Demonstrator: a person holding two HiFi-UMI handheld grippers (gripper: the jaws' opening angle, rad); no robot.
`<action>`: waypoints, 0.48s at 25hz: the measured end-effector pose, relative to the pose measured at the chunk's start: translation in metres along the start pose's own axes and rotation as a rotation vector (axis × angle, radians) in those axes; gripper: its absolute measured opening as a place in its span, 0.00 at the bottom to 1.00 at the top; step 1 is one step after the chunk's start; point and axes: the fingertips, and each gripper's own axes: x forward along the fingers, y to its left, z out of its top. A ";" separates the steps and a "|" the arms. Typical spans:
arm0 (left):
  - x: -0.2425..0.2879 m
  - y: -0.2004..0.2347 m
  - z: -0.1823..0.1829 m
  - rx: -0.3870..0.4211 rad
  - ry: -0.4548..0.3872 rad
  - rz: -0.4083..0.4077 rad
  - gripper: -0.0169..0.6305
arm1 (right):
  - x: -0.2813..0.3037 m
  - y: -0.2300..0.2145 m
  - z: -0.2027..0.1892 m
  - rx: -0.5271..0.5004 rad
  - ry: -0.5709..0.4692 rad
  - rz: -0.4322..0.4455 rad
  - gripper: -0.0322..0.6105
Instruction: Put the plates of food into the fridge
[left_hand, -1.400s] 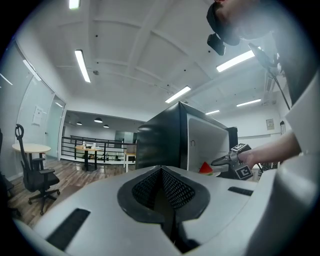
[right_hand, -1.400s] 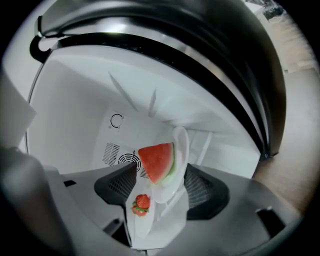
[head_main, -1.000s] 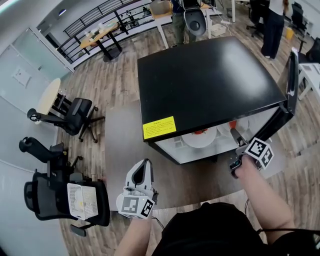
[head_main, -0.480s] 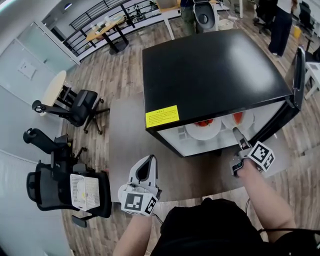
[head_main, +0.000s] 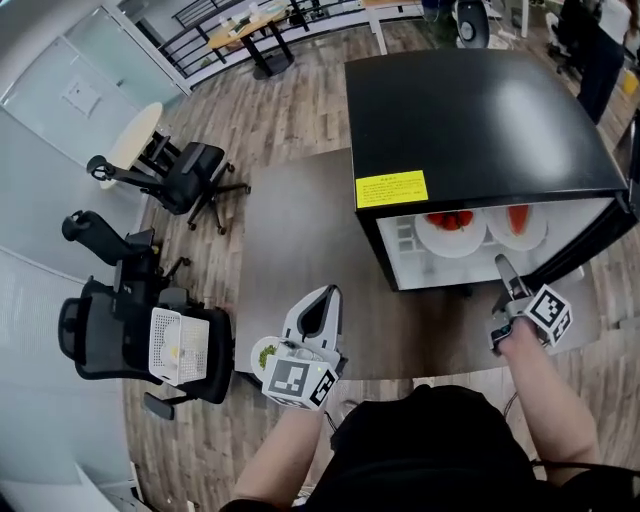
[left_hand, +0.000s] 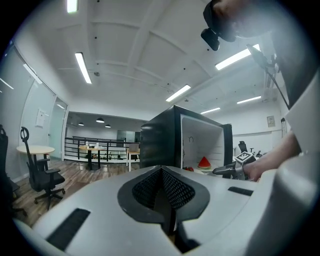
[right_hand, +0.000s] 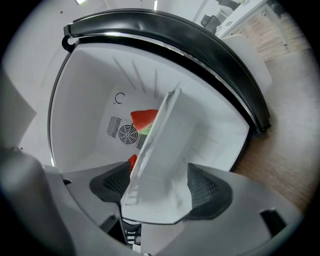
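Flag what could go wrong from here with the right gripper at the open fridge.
1. The right gripper is shut on a white flat piece that I can't identify, tilted at the mouth of the fridge. Pushed in, it could strike the watermelon plate just ahead.
2. The open door stands close beside that gripper, so a sideways swing might bump it.

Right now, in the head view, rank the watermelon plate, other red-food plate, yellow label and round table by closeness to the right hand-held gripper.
1. Watermelon plate: right inside the fridge, facing the right hand-held gripper.
2. Red-food plate: left inside it.
3. Yellow label: fridge top, front-left.
4. Round table: far upper left.
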 end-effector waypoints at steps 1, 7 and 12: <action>-0.004 0.004 0.000 -0.002 0.002 0.001 0.03 | 0.001 0.002 -0.007 0.004 0.002 0.007 0.62; -0.036 0.036 -0.004 -0.018 0.009 0.038 0.03 | 0.008 0.020 -0.078 -0.030 0.101 0.040 0.62; -0.083 0.072 -0.003 -0.017 0.009 0.088 0.03 | 0.018 0.047 -0.148 -0.106 0.198 0.085 0.57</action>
